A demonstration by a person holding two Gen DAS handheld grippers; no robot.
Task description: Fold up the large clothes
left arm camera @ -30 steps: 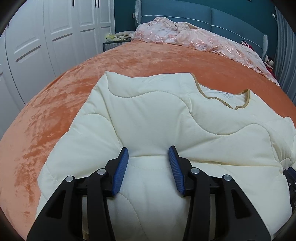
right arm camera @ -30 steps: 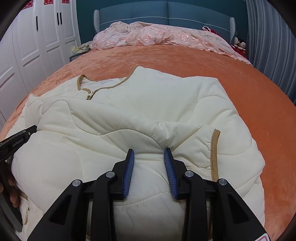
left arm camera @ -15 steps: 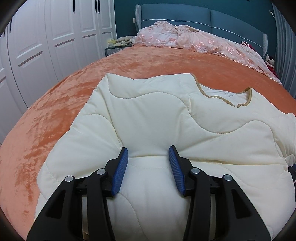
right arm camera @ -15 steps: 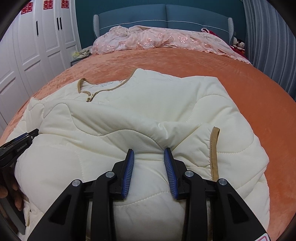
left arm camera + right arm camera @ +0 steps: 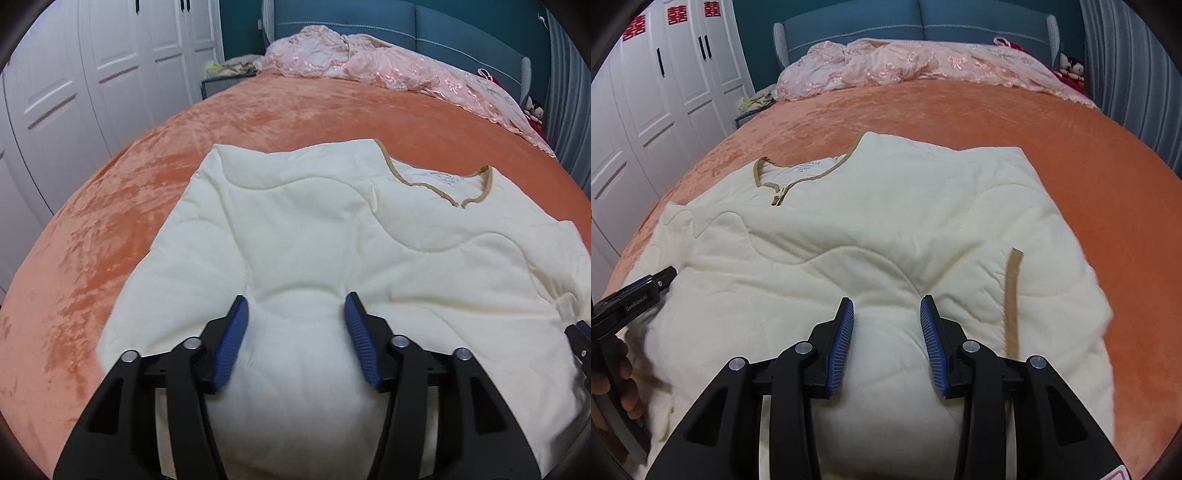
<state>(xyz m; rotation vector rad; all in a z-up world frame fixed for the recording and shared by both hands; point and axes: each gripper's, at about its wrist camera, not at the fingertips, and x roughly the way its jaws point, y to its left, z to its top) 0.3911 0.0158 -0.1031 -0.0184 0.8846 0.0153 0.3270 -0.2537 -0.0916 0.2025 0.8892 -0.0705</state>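
While the cream quilted jacket (image 5: 332, 236) lies folded on the orange bed (image 5: 110, 221), left gripper (image 5: 295, 314) has its jaws just widened, a bulge of jacket between them, pads no longer pressing; right gripper (image 5: 886, 317) jaws clamped on the jacket's near fold, beside the tan cuff trim (image 5: 1012, 295)

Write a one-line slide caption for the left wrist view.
Left claw straddling a bunched fold of the cream quilted jacket on the orange bedspread.
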